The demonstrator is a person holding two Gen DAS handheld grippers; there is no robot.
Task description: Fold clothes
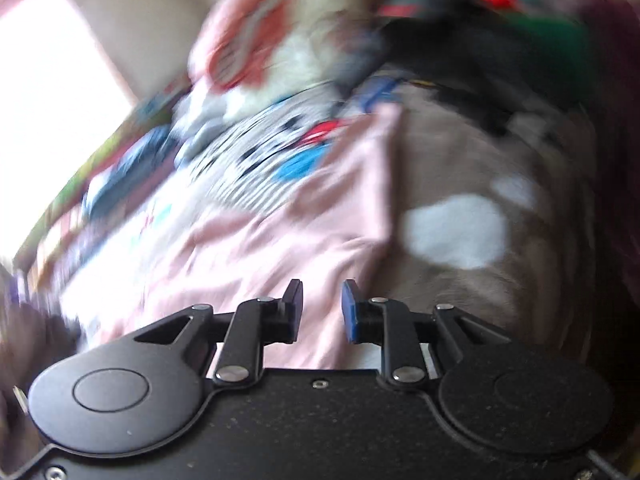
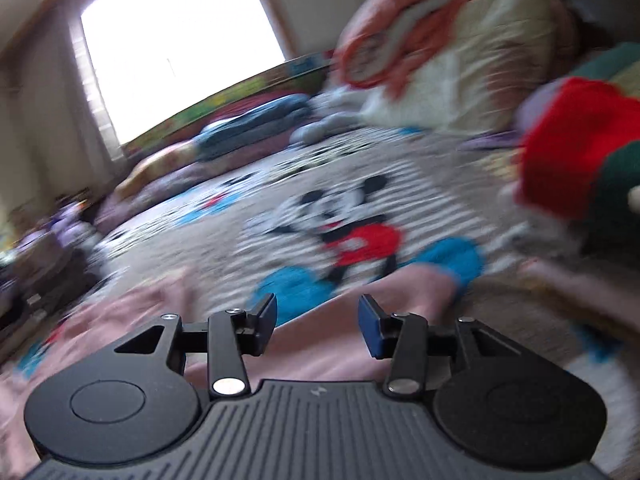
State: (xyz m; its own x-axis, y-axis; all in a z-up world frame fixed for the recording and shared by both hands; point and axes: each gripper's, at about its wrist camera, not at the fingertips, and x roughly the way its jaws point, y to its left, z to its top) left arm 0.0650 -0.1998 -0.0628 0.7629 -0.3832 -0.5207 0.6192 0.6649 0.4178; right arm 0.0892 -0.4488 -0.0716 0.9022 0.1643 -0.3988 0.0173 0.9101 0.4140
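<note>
A pale pink garment (image 1: 256, 248) lies spread on a bed, over a striped Mickey Mouse blanket (image 1: 256, 160). My left gripper (image 1: 321, 304) is open and empty, its jaws a small gap apart, just above the pink cloth near its right edge. In the right wrist view the same pink garment (image 2: 320, 344) lies under my right gripper (image 2: 317, 316), which is open and empty. The Mickey blanket (image 2: 344, 216) stretches beyond it. Both views are blurred by motion.
A brown blanket with white patches (image 1: 480, 216) lies right of the pink garment. A heap of clothes, red and green among them (image 2: 580, 152), is at the right. Pillows (image 2: 460, 60) and folded items (image 2: 256, 124) sit at the far side below a bright window (image 2: 176, 40).
</note>
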